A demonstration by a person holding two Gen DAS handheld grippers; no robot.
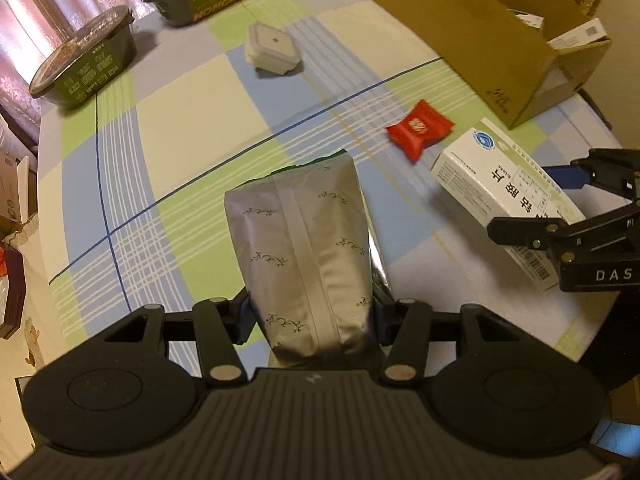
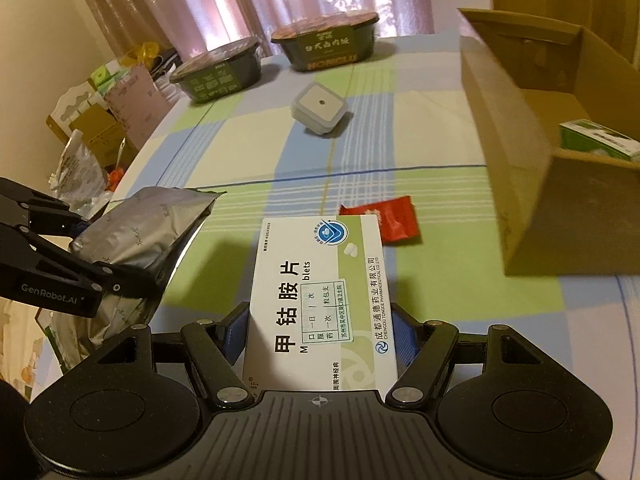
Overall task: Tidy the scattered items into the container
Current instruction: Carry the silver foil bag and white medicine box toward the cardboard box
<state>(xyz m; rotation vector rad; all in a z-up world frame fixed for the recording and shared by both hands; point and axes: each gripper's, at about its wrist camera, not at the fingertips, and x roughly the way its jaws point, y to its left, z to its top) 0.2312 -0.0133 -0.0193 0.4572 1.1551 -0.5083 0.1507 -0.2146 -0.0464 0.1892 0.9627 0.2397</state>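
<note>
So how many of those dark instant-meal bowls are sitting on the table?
2. One bowl stands at the far left edge of the table by the curtain; the other bowl stands just right of it, further back. The cardboard box could hide more.

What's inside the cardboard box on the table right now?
Inside the cardboard box, one green-and-white carton lies near the front right corner. The left wrist view shows white packaging there too. The near wall hides the rest of the floor.

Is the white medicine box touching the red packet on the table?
Cannot tell. In the left wrist view the white medicine box and red packet show a strip of cloth between; in the right wrist view they overlap, box possibly lifted.
</note>
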